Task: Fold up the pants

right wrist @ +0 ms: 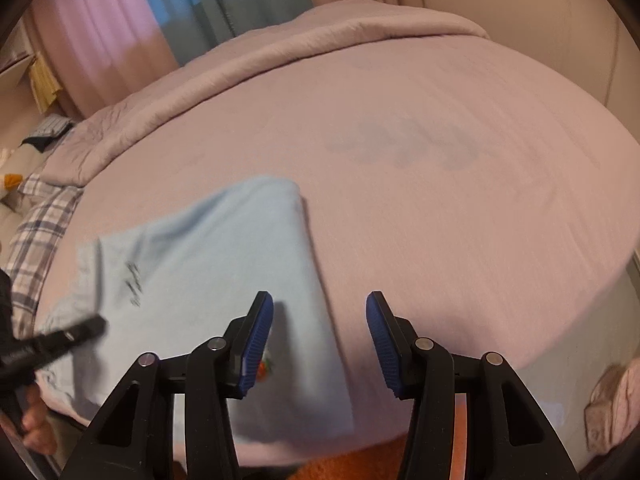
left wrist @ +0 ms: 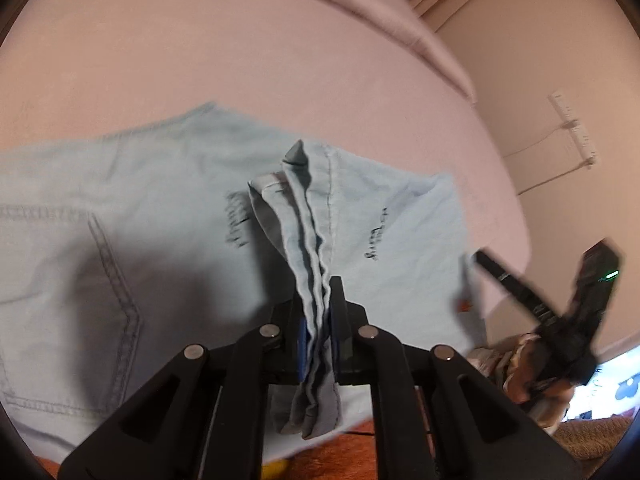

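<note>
Light blue denim pants (left wrist: 160, 216) lie folded on a pink bed; they also show in the right wrist view (right wrist: 208, 264). My left gripper (left wrist: 318, 312) is shut on a bunched fold of the pants' edge, which stands up between the blue pads. My right gripper (right wrist: 320, 332) is open and empty, hovering over the pants' right edge; its left finger (right wrist: 256, 340) is above the cloth. The right gripper also shows in the left wrist view (left wrist: 540, 304), blurred. The left gripper shows blurred at the left of the right wrist view (right wrist: 60, 340).
The pink bed sheet (right wrist: 440, 200) stretches far and right of the pants, with a rolled duvet (right wrist: 280, 52) along the far side. A plaid pillow (right wrist: 40, 232) lies at the left. An orange rug (left wrist: 320, 460) is below the near bed edge. A wall (left wrist: 540, 60) stands to the right.
</note>
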The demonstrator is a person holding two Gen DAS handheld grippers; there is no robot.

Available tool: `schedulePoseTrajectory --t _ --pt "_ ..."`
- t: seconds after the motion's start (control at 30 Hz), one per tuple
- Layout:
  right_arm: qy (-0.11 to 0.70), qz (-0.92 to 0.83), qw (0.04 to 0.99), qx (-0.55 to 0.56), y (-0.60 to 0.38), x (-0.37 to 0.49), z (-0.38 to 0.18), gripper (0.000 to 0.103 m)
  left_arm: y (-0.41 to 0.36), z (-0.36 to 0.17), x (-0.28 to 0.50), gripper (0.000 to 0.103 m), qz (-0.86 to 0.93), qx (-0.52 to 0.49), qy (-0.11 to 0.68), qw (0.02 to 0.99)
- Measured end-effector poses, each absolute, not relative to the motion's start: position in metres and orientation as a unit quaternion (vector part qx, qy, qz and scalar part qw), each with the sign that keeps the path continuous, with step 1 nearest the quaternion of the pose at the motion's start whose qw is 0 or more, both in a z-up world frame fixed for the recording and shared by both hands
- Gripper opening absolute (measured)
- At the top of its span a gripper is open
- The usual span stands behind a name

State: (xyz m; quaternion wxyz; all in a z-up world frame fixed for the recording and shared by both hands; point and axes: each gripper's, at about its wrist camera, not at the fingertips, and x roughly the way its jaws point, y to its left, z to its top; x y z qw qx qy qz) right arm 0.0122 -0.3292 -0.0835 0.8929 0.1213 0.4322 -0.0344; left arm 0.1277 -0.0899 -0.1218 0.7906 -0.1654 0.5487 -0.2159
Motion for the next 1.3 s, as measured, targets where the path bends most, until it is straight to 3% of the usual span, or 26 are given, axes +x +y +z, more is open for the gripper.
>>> schedulePoseTrajectory --t 0.03,0.1,0.57,0.77,0.87,0.93,1.07,1.17,1.23,1.3 --pt "0.433 -0.023 0.893 0.118 -0.324 0.019 -0.084 0.035 -0.091 -0.127 0.129 0.012 -0.210 -0.162 0.552 0.791" --pt "0.443 -0.010 0.889 0.115 -0.317 0.029 -0.088 0.026 -0.084 -0.131 0.131 0.013 -0.211 -0.172 0.551 0.789" --pt "0.466 -0.018 0.881 0.084 -0.314 0.001 -0.117 0.026 -0.053 -0.128 0.097 0.017 -0.221 -0.208 0.551 0.777" --pt "0.471 -0.016 0.878 0.084 -0.322 -0.017 -0.113 0.026 -0.056 -0.124 0.084 0.026 -0.216 -0.218 0.553 0.775" --pt "0.471 -0.019 0.879 0.071 -0.319 -0.019 -0.111 0.026 -0.055 -0.116 0.074 0.035 -0.208 -0.214 0.559 0.774" --pt "0.469 -0.022 0.880 0.071 -0.321 -0.019 -0.110 0.026 -0.058 -0.108 0.072 0.056 -0.211 -0.205 0.555 0.778" --pt "0.464 -0.027 0.882 0.076 -0.321 -0.017 -0.111 0.026 -0.037 -0.084 0.059 0.072 -0.168 -0.186 0.511 0.822" --pt "0.465 -0.026 0.881 0.081 -0.320 -0.018 -0.106 0.035 0.000 -0.070 0.051 0.085 -0.104 -0.196 0.479 0.849" --pt "0.463 -0.027 0.882 0.083 -0.317 -0.021 -0.102 0.056 0.031 -0.066 0.047 0.091 -0.050 -0.220 0.456 0.861" --pt "0.458 -0.044 0.885 0.068 -0.312 -0.019 -0.097 0.068 0.058 -0.065 0.042 0.092 -0.003 -0.242 0.442 0.864"
